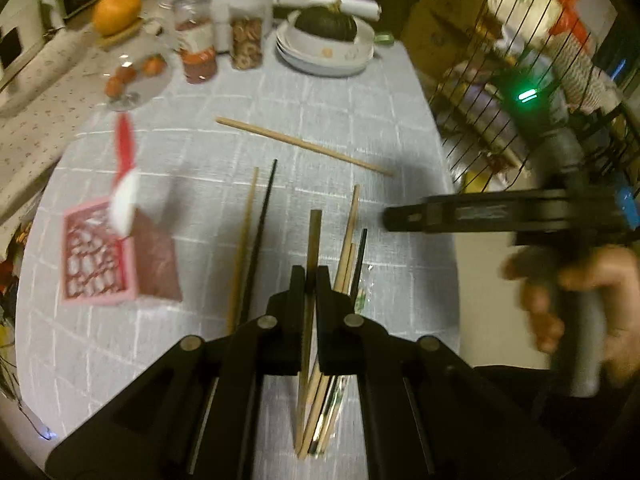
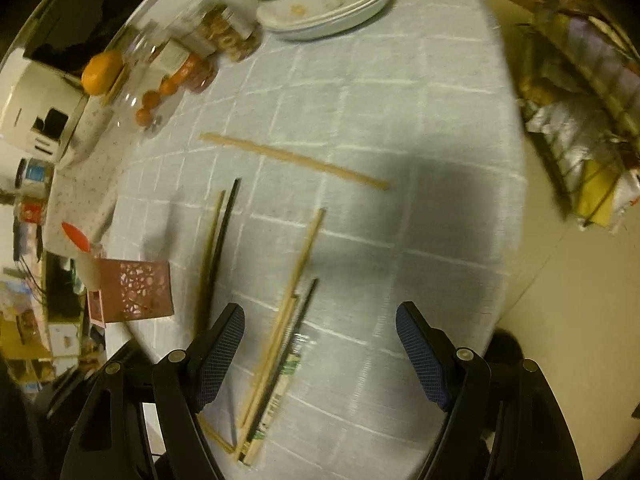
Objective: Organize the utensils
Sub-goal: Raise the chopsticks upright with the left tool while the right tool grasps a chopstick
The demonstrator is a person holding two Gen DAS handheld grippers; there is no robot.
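My left gripper [image 1: 311, 276] is shut on a wooden chopstick [image 1: 313, 236] and holds it nearly upright above the blue checked tablecloth [image 1: 360, 112]. Beneath it lie more chopsticks [image 1: 347, 248], wooden and black. A wooden and a black chopstick [image 1: 260, 232] lie side by side to the left, and a single wooden one [image 1: 304, 146] lies slantwise farther back. A pink perforated holder [image 1: 98, 256] with a red-and-white spatula [image 1: 124, 184] stands at the left. My right gripper [image 2: 320, 320] is open over the loose bundle [image 2: 288, 320]; it shows as a black bar [image 1: 460, 214] in the left view.
Stacked white bowls [image 1: 320, 66] with a dark squash, jars [image 1: 200, 44] and a glass stand of oranges [image 1: 132, 76] line the back of the table. A wire rack [image 1: 500, 100] stands off the table's right edge. A plastic wrapper [image 2: 288, 372] lies under the bundle.
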